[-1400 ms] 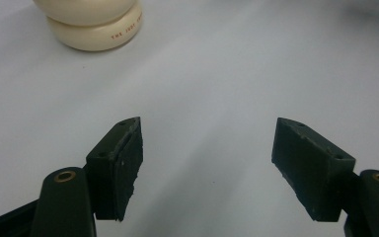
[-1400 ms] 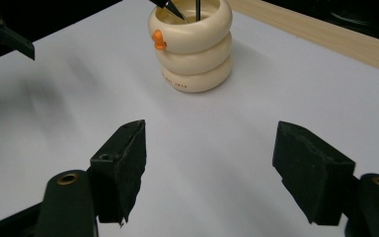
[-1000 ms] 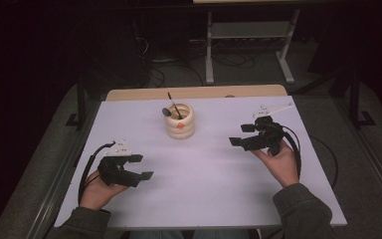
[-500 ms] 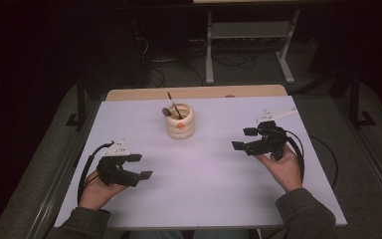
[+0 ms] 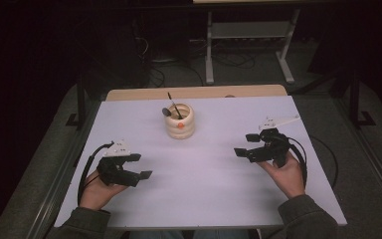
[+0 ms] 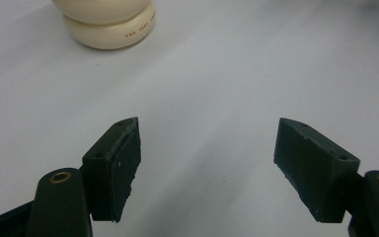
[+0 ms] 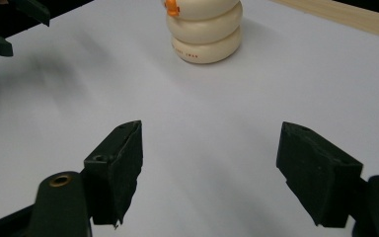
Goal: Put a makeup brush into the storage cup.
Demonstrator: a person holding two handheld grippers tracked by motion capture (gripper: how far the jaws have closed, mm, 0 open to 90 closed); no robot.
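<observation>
High view: I hold the left gripper (image 5: 140, 166) and right gripper (image 5: 246, 144) with jaws spread wide and empty, both low over the table (image 5: 209, 199). The cream ribbed holder (image 5: 180, 121) stands well ahead of both jaw pairs, with a dark utensil (image 5: 173, 105) leaning inside. I judge the holder rigid, smooth, probably ceramic and breakable; I would grip across its grooved waist.
</observation>
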